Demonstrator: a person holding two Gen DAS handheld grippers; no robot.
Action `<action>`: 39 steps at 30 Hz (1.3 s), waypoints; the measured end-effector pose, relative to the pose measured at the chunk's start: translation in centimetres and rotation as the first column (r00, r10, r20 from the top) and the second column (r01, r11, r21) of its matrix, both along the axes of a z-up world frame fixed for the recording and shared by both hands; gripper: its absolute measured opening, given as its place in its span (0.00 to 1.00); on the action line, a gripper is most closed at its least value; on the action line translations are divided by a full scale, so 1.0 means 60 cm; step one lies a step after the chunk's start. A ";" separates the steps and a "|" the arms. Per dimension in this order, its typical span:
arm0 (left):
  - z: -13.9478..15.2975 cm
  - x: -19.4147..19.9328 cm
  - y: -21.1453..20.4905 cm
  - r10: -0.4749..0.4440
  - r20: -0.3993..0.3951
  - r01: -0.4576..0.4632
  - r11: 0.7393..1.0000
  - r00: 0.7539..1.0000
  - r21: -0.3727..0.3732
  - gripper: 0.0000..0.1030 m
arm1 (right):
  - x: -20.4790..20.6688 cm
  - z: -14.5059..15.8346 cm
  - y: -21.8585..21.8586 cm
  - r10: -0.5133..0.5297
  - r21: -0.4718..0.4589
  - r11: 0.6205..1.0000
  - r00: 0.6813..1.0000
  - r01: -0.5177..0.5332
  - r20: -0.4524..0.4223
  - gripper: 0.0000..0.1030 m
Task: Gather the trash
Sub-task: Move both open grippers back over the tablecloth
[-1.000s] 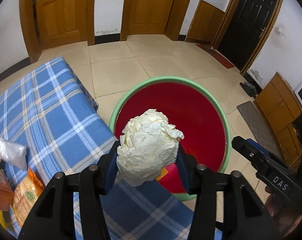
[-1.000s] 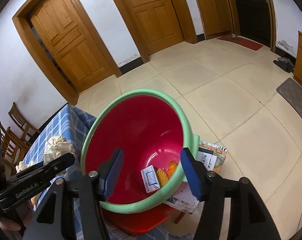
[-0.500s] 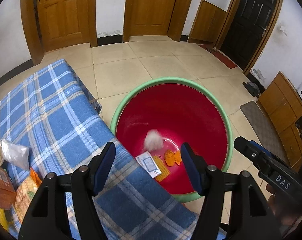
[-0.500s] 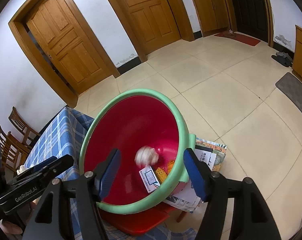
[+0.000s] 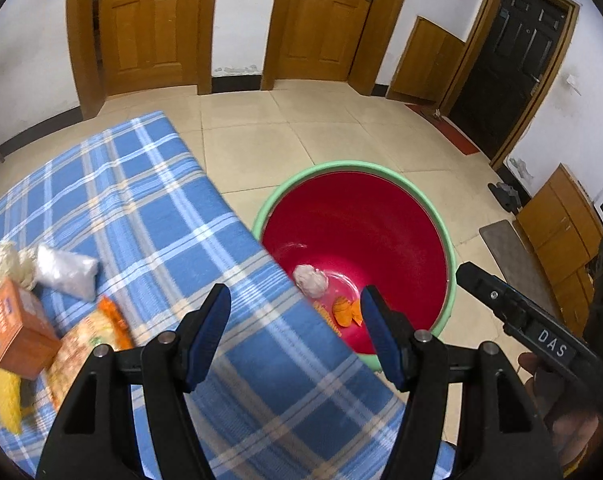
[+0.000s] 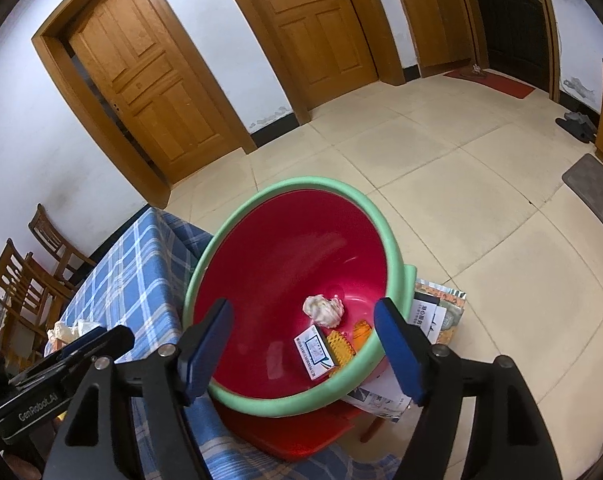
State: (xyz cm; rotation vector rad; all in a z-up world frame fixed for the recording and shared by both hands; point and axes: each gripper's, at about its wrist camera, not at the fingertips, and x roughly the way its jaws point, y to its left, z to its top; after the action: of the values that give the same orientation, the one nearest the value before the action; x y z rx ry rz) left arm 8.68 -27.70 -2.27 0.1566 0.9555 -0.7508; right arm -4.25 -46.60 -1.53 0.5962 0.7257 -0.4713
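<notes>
Left wrist view gives me my left gripper [image 5: 295, 330] with its jaws wide apart and nothing between them, over the blue plaid tablecloth [image 5: 149, 220]. My right gripper [image 6: 303, 346] is spread just as wide (also holding nothing) in front of the red basin [image 6: 261, 280]. I see the crumpled paper ball [image 6: 323, 310] lying on the basin's bottom, just beside a small white card [image 6: 313, 350] and orange scraps [image 6: 341, 346].
</notes>
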 end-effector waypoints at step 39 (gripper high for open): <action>0.059 0.078 0.334 0.410 0.086 -0.408 0.912 0.908 -0.039 0.65 | 0.047 0.018 0.133 0.177 -0.034 0.983 0.984 -0.178 -0.032 0.78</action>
State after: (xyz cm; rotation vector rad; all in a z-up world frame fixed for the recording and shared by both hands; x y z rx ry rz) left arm 13.35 -7.68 1.26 -0.0296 0.8543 -0.3611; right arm -1.45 -38.63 -0.44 0.4856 0.7885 -0.3280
